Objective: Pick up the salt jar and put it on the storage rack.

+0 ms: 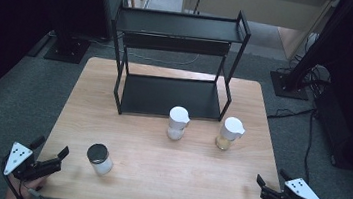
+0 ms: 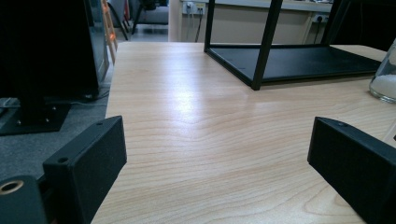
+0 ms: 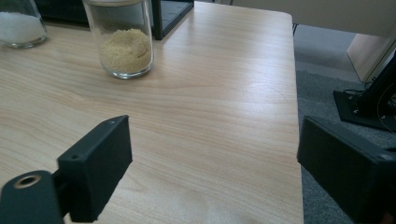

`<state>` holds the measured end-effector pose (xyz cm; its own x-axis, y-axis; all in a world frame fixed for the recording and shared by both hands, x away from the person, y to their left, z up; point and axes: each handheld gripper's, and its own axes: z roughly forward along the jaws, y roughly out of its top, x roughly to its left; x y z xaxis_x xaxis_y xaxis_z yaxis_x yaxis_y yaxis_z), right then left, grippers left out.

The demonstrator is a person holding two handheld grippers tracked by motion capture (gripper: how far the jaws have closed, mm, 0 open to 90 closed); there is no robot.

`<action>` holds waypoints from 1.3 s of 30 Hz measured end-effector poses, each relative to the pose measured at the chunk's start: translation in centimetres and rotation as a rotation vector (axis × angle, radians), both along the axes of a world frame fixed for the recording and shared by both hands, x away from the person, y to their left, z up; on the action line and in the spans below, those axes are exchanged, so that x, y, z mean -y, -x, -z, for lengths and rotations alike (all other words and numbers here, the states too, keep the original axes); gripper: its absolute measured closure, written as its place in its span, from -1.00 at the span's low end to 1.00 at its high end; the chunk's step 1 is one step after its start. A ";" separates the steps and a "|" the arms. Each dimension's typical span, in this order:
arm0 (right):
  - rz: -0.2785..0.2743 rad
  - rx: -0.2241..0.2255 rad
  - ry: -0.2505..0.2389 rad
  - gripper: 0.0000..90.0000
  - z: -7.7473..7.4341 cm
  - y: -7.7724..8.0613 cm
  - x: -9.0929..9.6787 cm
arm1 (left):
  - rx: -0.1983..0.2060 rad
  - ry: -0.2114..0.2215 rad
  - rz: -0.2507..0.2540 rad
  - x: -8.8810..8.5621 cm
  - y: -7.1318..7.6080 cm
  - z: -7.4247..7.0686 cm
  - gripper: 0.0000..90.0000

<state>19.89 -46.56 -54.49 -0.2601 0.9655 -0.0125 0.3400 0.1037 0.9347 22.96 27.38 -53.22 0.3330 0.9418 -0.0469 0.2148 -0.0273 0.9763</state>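
Nothing is in hand yet, as far as the high view tells. Your left gripper (image 1: 49,160) sits at the near left corner of the table (image 1: 155,177), jaws spread and empty, and your right gripper (image 1: 271,186) sits at the near right corner, jaws likewise apart with nothing between them. You have three jars: one with a black lid (image 1: 99,158) near your left gripper, and two with white lids, the middle jar (image 1: 178,123) and the right jar (image 1: 229,133), both just in front of the one black shelf rack (image 1: 176,62) at the far side. All three stand on the table, none on the rack, so I judge the whole job is left.

Left gripper view: your jaws stand wide over bare wood; the rack's bottom shelf (image 2: 299,63) lies ahead, and one jar of white grains (image 2: 385,79) peeks in at the right edge.

Right gripper view: your jaws are wide and empty. Two jars stand far left, one with yellow grains (image 3: 122,39), one with white grains (image 3: 18,25).
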 end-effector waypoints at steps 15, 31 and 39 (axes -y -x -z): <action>-0.013 -0.011 0.001 -0.80 0.0 -0.1 -0.1 | 0.019 -0.020 0.135 0.3 0.5 -0.4 -0.89; -0.013 -0.016 0.000 -0.80 0.0 -0.1 0.0 | 0.063 -0.057 0.270 2.4 1.5 -2.1 -0.89; -0.013 -0.017 0.002 -0.80 0.0 -0.2 -0.1 | 0.091 -0.046 0.306 3.4 2.0 -2.8 -0.89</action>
